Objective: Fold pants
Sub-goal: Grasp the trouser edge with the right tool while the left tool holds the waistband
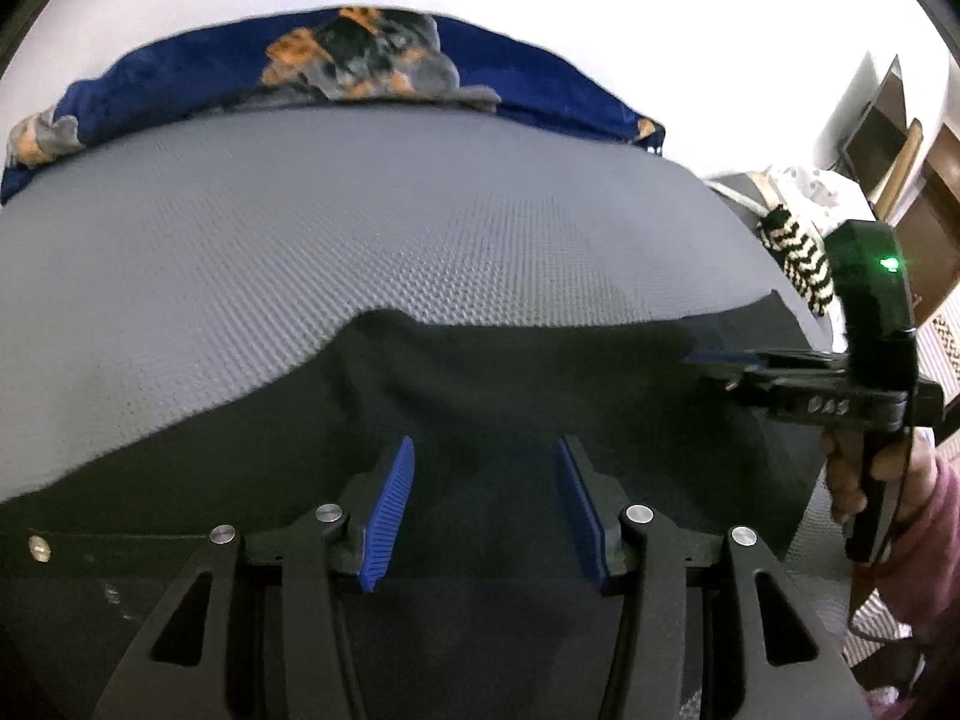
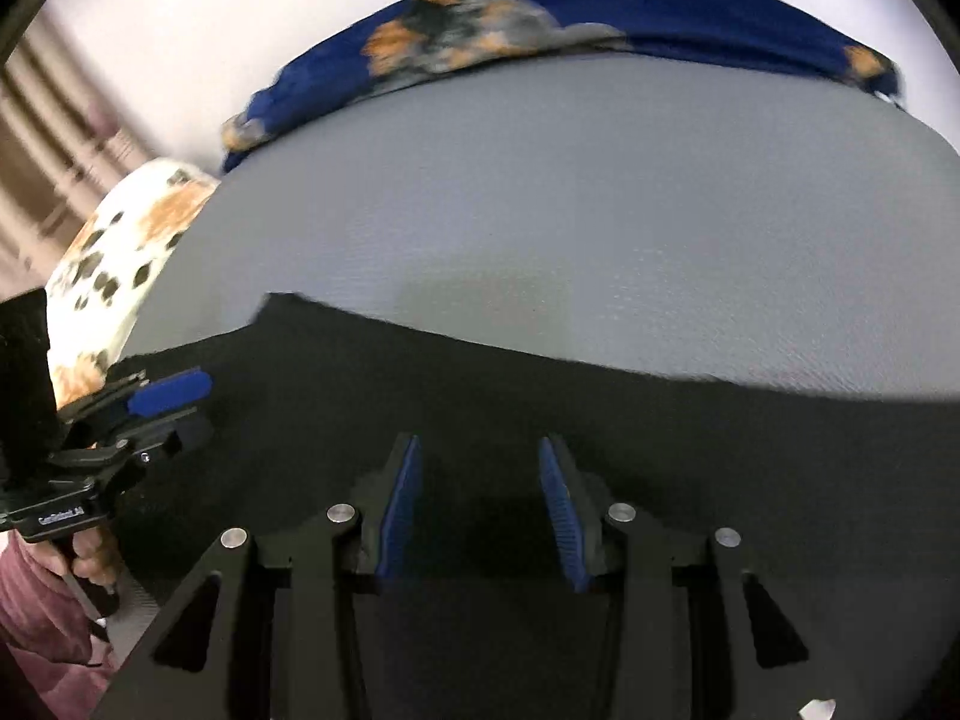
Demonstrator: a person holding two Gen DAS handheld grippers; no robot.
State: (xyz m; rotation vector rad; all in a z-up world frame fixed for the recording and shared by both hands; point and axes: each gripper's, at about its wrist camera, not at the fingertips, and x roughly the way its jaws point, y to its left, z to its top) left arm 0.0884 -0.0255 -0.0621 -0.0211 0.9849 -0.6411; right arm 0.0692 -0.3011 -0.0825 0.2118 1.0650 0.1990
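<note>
Left gripper (image 1: 483, 450) low over black pants (image 1: 480, 372), blue pads spread apart, nothing between them. Right gripper (image 2: 477, 450) likewise over pants (image 2: 540, 408), fingers parted, empty. Pants lie flat on near part of grey textured mat (image 1: 360, 210). Left view alone shows zigzag-patterned cloth (image 1: 804, 258) at right; right view alone shows spotted cushion (image 2: 120, 240) at left.

On the side of the left gripper (image 2: 180, 414), in my right wrist view, I see small white letters on its black body. They look like a brand name, but I cannot read them with certainty. On the right gripper (image 1: 714, 360), in my left wrist view, pale marks stand on the black body, too blurred to read.
</note>
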